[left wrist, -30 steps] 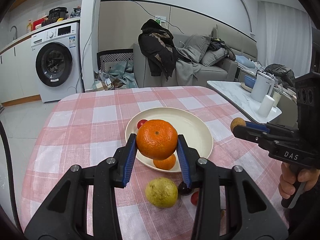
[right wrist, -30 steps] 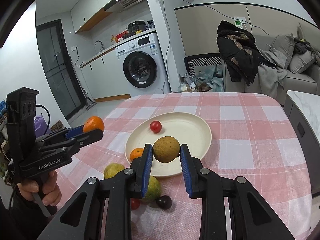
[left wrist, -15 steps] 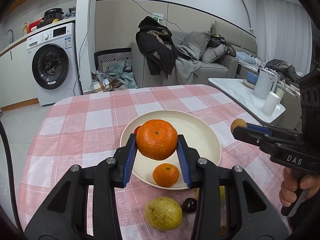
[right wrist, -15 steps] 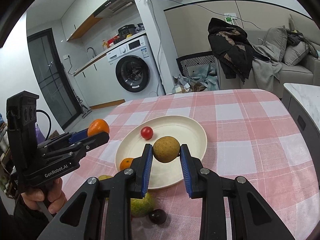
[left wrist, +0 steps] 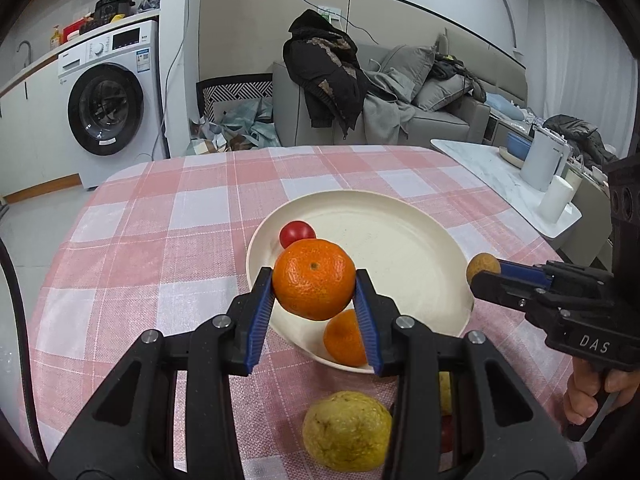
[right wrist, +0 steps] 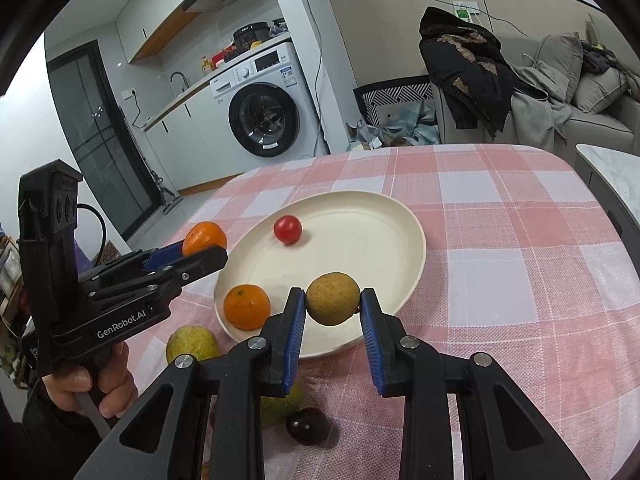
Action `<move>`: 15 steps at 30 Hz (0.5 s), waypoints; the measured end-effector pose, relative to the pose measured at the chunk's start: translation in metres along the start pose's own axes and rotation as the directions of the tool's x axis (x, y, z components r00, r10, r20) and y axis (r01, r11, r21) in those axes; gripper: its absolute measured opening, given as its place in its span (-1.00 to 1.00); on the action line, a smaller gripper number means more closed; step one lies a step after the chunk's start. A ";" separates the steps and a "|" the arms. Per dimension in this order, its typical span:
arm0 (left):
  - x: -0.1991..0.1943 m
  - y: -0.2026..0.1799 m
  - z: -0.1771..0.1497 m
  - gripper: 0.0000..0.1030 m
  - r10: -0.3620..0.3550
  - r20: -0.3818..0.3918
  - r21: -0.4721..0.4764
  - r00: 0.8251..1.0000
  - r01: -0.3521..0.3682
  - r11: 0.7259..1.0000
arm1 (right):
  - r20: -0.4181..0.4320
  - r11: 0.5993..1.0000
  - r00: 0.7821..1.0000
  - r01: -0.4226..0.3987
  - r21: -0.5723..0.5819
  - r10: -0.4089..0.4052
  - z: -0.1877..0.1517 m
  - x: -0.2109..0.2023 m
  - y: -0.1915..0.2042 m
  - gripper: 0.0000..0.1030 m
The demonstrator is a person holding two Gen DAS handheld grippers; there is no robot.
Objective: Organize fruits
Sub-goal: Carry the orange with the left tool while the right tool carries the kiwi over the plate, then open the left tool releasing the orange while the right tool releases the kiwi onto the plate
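My left gripper (left wrist: 314,292) is shut on a large orange (left wrist: 314,278) and holds it above the near left rim of the cream plate (left wrist: 400,240). It also shows in the right wrist view (right wrist: 202,250). My right gripper (right wrist: 332,308) is shut on a brown round fruit (right wrist: 333,298) above the plate's near edge (right wrist: 416,256). It also shows in the left wrist view (left wrist: 482,268). On the plate lie a red tomato (right wrist: 287,229) and a small orange (right wrist: 246,306).
On the pink checked cloth (right wrist: 520,280) in front of the plate lie a yellow-green fruit (left wrist: 346,430), a second one (right wrist: 193,343) and a dark plum (right wrist: 307,426). A white side table (left wrist: 504,184) with a kettle stands to the right.
Both grippers have moved forward toward the plate with their fruits still held. The plate and loose fruits look closer and lower in both views.
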State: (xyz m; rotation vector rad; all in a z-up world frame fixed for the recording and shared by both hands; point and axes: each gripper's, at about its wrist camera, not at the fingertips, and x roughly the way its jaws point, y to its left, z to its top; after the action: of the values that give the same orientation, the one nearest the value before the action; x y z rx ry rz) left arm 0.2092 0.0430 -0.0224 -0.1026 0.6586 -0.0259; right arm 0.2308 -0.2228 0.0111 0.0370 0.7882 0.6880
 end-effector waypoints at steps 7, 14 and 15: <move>0.006 0.000 -0.005 -0.29 0.007 -0.021 0.011 1.000 -0.007 1.000 | -0.014 1.000 1.000 0.007 -0.005 -0.007 -0.003 0.004 0.001 -0.44; 0.008 -0.007 -0.008 -0.29 -0.006 -0.034 0.031 0.999 0.007 0.999 | -0.033 1.000 0.999 0.015 -0.012 -0.015 -0.005 0.010 0.002 -0.44; 0.009 -0.007 -0.008 -0.29 -0.006 -0.038 0.031 0.999 0.007 0.999 | -0.033 1.000 0.999 0.016 -0.014 -0.017 -0.005 0.010 0.002 -0.44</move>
State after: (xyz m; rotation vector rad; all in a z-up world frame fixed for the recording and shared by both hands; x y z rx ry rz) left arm 0.2110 0.0343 -0.0336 -0.0743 0.6955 -0.0449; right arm 0.2311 -0.2167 0.0020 0.0064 0.8144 0.6799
